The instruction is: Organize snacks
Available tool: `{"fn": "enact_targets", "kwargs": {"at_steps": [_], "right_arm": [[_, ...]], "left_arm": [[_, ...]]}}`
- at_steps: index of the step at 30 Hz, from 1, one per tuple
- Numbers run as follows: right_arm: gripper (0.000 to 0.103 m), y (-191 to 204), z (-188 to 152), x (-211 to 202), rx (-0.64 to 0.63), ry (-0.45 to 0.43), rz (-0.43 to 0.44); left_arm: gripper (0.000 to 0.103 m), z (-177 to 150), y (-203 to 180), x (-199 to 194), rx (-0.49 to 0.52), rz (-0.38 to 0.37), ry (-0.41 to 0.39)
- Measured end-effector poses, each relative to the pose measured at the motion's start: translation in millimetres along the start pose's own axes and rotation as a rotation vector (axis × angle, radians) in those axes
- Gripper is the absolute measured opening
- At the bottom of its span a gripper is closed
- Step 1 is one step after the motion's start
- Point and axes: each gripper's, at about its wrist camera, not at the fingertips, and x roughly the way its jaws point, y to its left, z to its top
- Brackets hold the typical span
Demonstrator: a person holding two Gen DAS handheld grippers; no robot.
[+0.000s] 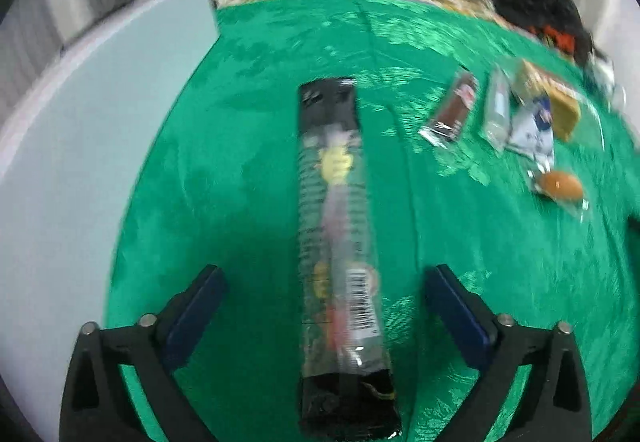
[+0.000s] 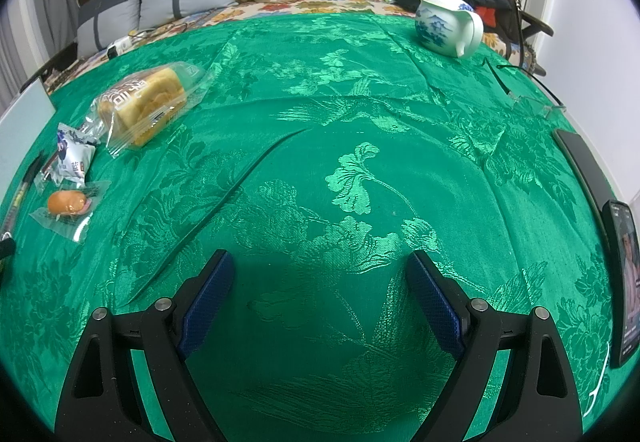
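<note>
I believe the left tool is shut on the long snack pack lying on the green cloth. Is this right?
Not quite. In the left wrist view, the left tool is open; the long snack pack lies on the green cloth between its fingers, untouched.

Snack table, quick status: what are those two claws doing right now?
Left gripper open, long snack pack lying between its fingers, untouched. Right gripper open, empty over the green cloth. Nothing in the way.
</note>
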Motion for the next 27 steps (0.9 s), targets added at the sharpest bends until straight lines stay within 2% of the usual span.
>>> {"fn": "enact_targets", "kwargs": {"at_steps": [3,27], "right_arm": [[0.091,0.2,0.0,0.0,0.000,0.000,0.000],[0.091,1.0,-0.1,1.4,-0.002,0.001,-0.007]], "left_arm": [[0.103,-7.6,3.0,-4.1,0.001,0.008,-0.061],[0.103,-8.7,4.1,-2.8,-0.006,0.004,-0.070]]}}
